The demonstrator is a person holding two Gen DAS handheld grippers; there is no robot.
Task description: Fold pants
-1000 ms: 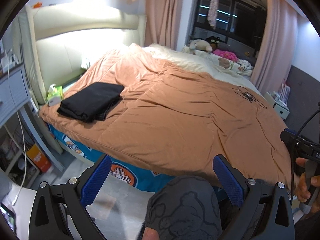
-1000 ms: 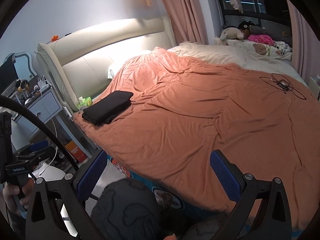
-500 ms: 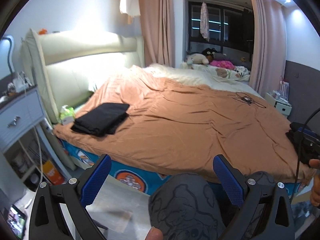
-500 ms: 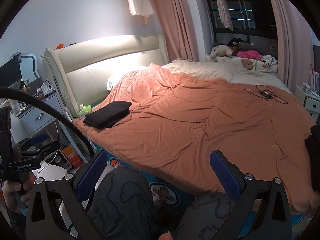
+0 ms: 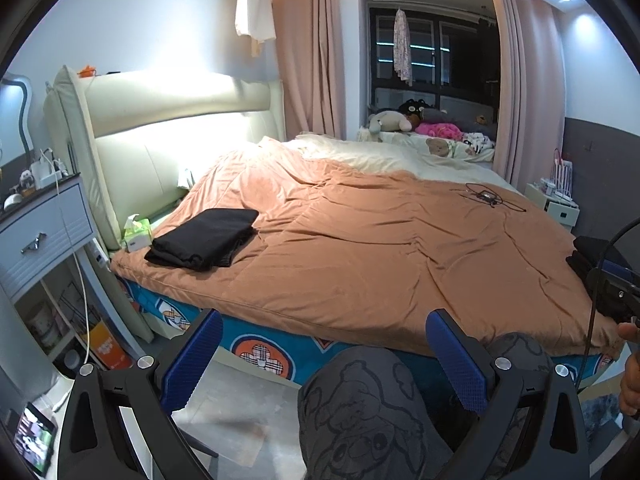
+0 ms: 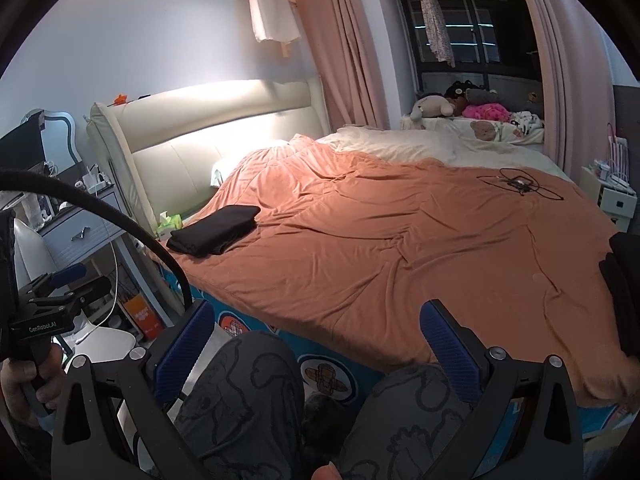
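Our left gripper (image 5: 324,356) spread wide, nothing between blue pads (image 5: 192,356), hanging over knee (image 5: 360,408) at near bed edge. Our right gripper (image 6: 316,344) likewise wide apart, empty. Folded black pants (image 5: 204,238) lie on orange duvet (image 5: 380,248) at near-left corner, beside green tissue box (image 5: 137,233). Second dark garment pile (image 6: 622,288) at right edge. Cable tangle (image 5: 490,197) on far right of duvet.
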